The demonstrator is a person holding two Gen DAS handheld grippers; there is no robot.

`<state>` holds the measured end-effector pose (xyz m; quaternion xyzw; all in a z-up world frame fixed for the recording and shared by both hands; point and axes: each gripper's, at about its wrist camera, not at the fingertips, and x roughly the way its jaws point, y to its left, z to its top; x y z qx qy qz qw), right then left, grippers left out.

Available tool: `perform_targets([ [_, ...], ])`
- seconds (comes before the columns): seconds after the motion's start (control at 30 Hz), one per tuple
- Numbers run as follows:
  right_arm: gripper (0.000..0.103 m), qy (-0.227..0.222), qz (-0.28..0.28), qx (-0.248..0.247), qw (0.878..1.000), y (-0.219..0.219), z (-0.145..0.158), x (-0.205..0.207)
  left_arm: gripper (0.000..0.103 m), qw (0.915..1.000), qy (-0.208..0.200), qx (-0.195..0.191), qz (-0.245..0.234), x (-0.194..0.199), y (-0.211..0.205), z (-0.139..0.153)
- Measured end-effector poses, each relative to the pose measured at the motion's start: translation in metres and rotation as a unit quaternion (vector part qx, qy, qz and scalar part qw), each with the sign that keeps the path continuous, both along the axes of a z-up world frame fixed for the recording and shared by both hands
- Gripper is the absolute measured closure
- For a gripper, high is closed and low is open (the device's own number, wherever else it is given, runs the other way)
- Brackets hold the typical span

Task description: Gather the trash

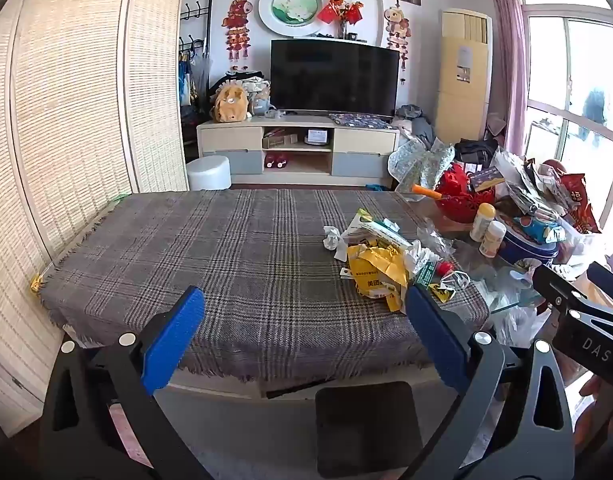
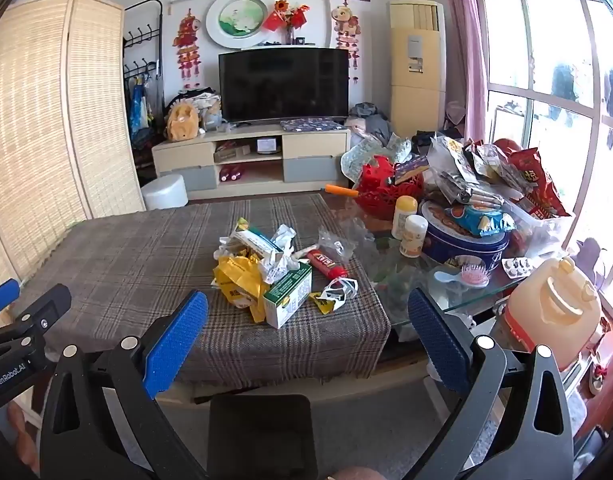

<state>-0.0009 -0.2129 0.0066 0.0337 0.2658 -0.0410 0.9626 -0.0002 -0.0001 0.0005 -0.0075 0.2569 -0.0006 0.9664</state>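
Blue-padded and spread as wide as they go, the right gripper [image 2: 306,340] and the left gripper [image 1: 304,338] both hang over the near edge of the table with nothing between their jaws. Both tilt downward toward the plaid cloth [image 2: 146,256] that covers most of the tabletop.

Just ahead of the right gripper, slightly left of its centre line, lies the trash pile [image 2: 266,276]. Nearest to it is a green and white carton [image 2: 287,300] lying on its side, its long axis running away from the tool and a little to the right. Touching the carton on the left is a crumpled yellow wrapper [image 2: 236,280], with a long white packet [image 2: 252,240] behind it, angled from far left to near right. A red tube [image 2: 326,265] lies to the right of the carton, its cap end pointing toward the near right. A small torn wrapper [image 2: 334,292] lies beside that end.

Seen from the left gripper, the same pile [image 1: 382,264] sits ahead and to the right, just beyond its right finger.

Further right of the pile, on bare glass, stand two small bottles [image 2: 408,224], a round blue tin [image 2: 462,244], a red basket [image 2: 382,192] and a heap of snack bags [image 2: 486,176]. A pink hairbrush [image 2: 468,278] lies near the glass edge, and a large jug [image 2: 554,304] stands right of the right gripper.
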Motion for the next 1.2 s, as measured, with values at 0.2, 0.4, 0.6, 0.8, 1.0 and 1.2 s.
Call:
perform_targets([
  [0.2, 0.003, 0.001, -0.001, 0.000, 1.000, -0.002, 0.000, 0.002, 0.008, 1.0000, 0.001, -0.007, -0.002, -0.003, 0.000, -0.002],
  [0.4, 0.003, -0.004, 0.001, 0.000, 1.000, 0.005, 0.005, -0.002, 0.008, 1.0000, 0.001, -0.009, 0.001, -0.001, 0.000, -0.001],
  [0.6, 0.003, -0.007, 0.002, 0.003, 1.000, -0.001, 0.003, -0.001, 0.008, 0.9999, 0.000, -0.010, 0.000, -0.003, 0.002, 0.005],
  [0.8, 0.003, -0.007, 0.004, 0.002, 1.000, 0.001, 0.004, -0.001, 0.008, 1.0000, 0.000, -0.008, -0.002, -0.002, 0.002, 0.007],
  [1.0, 0.003, -0.008, 0.008, 0.001, 1.000, 0.003, 0.005, -0.002, 0.008, 1.0000, -0.001, -0.009, 0.000, -0.002, 0.004, 0.010],
  [1.2, 0.003, -0.009, 0.007, 0.001, 1.000, 0.003, 0.005, -0.002, 0.008, 1.0000, -0.003, -0.007, 0.002, -0.002, 0.004, 0.009],
])
